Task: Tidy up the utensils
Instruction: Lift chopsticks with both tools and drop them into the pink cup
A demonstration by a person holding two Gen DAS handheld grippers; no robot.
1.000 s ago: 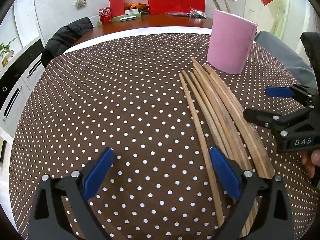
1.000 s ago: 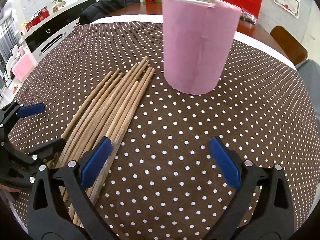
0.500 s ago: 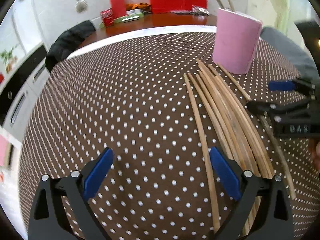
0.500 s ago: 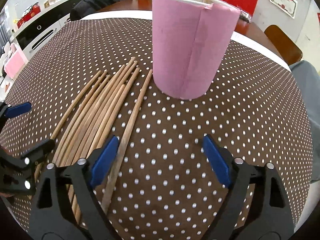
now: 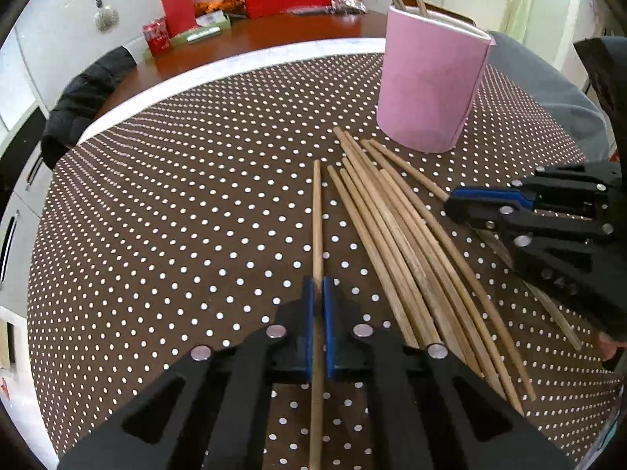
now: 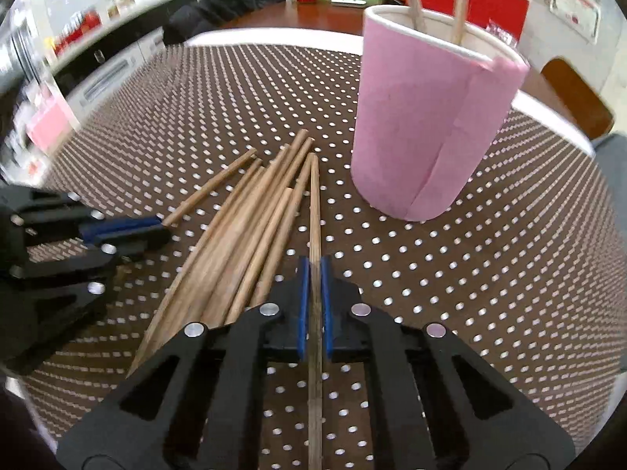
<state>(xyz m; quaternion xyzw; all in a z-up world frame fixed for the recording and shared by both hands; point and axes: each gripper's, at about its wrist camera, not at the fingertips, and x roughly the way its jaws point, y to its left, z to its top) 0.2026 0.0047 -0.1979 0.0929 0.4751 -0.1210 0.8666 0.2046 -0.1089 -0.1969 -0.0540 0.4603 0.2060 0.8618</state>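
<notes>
Several wooden chopsticks (image 5: 395, 227) lie in a bundle on the brown polka-dot tablecloth; they also show in the right wrist view (image 6: 250, 219). A pink cylindrical holder (image 5: 429, 86), also in the right wrist view (image 6: 431, 129), stands upright behind them with two chopsticks inside. My left gripper (image 5: 318, 297) is shut on one chopstick (image 5: 316, 211) at the bundle's left side. My right gripper (image 6: 314, 274) is shut on one chopstick (image 6: 314, 203) at the bundle's right side. Each gripper shows in the other's view: the right gripper (image 5: 470, 201), the left gripper (image 6: 129, 229).
The round table's far edge (image 5: 235, 66) borders a red-brown desk with red boxes and a soda can (image 5: 156, 37). A black jacket (image 5: 82, 105) hangs on a chair at the far left. A grey-clad person (image 5: 548, 98) is at the right.
Both grippers have closed, each on a single chopstick at an opposite side of the bundle. Both moved forward, closer to the pink holder.
</notes>
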